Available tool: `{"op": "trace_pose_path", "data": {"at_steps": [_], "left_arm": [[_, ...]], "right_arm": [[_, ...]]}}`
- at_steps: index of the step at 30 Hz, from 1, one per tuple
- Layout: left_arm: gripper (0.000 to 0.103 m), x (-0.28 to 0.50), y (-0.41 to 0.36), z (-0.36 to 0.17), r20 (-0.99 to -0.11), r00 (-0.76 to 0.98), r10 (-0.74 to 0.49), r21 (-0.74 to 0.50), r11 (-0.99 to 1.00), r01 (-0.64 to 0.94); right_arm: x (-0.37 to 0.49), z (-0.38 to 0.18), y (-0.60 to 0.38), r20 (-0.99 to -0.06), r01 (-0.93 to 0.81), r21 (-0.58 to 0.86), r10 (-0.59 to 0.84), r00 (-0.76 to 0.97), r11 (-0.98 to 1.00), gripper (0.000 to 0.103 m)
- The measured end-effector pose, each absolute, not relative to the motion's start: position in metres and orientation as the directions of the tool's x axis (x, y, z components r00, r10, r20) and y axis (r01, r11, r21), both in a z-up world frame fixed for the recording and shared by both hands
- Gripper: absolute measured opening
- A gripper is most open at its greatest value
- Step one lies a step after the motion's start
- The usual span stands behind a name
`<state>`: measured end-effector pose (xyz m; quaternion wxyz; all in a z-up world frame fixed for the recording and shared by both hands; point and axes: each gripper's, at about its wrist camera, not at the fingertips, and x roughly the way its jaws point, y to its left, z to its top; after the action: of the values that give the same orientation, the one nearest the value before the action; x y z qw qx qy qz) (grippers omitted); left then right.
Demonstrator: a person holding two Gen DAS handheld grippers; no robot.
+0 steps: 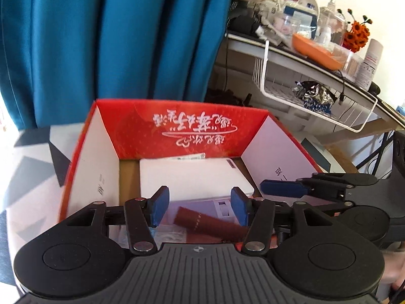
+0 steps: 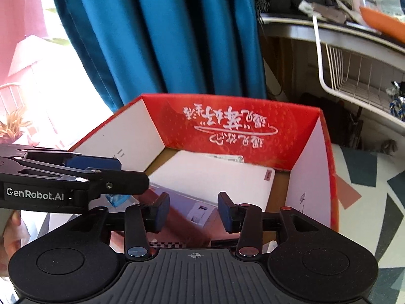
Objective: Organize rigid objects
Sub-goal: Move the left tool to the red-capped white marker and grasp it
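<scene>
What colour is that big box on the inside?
The box has a red back wall with white writing and white side walls; clearest in the right wrist view.

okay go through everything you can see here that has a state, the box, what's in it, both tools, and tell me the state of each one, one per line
Red box: open, flaps up, upright.
White flat case: lying flat on the box floor.
Dark red tube: lying on its side inside the box, ungripped.
Left tool: open, empty, over the box.
Right tool: open, empty, over the box.
Wire basket: hanging under the desk, holding a foil packet.
</scene>
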<state>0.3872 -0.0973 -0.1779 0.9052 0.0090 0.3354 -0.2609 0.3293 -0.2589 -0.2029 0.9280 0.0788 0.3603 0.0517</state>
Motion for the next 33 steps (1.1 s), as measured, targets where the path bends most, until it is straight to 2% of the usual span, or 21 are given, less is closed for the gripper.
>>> {"op": "trace_pose_path", "data": {"at_steps": [2, 4, 8, 11, 15, 20, 30, 33], "left_arm": [[0.072, 0.378, -0.094, -0.174, -0.59, 0.667, -0.456, -0.129, 0.868, 0.48], [0.079, 0.369, -0.091, -0.17, -0.57, 0.688, -0.45, -0.109, 0.871, 0.48], [0.092, 0.351, -0.081, -0.166, -0.54, 0.711, -0.451, -0.112, 0.875, 0.471], [0.095, 0.337, -0.074, -0.167, -0.526, 0.724, -0.447, -0.107, 0.879, 0.464], [0.101, 0.317, -0.065, -0.169, -0.511, 0.749, -0.423, -0.094, 0.893, 0.44], [0.103, 0.3, -0.054, -0.178, -0.507, 0.762, -0.403, -0.127, 0.909, 0.397], [0.103, 0.291, -0.057, -0.208, -0.552, 0.734, -0.396, -0.152, 0.913, 0.378], [0.103, 0.291, -0.062, -0.216, -0.563, 0.725, -0.396, -0.153, 0.912, 0.38]], "right_arm": [[0.32, -0.198, -0.255, -0.636, -0.05, 0.153, 0.137, 0.759, 0.987, 0.056], [0.31, -0.194, -0.249, -0.61, -0.058, 0.115, 0.117, 0.784, 0.992, 0.066], [0.286, -0.186, -0.242, -0.546, -0.042, 0.051, 0.064, 0.835, 0.998, 0.095], [0.266, -0.182, -0.242, -0.501, -0.015, 0.027, 0.026, 0.865, 1.0, 0.102], [0.242, -0.185, -0.243, -0.46, 0.044, 0.027, -0.027, 0.887, 0.999, 0.103], [0.211, -0.197, -0.245, -0.432, 0.082, 0.029, -0.061, 0.9, 0.996, 0.103], [0.181, -0.241, -0.266, -0.532, 0.161, 0.057, -0.107, 0.84, 0.985, 0.102], [0.183, -0.253, -0.274, -0.564, 0.174, 0.074, -0.103, 0.819, 0.982, 0.096]]}}
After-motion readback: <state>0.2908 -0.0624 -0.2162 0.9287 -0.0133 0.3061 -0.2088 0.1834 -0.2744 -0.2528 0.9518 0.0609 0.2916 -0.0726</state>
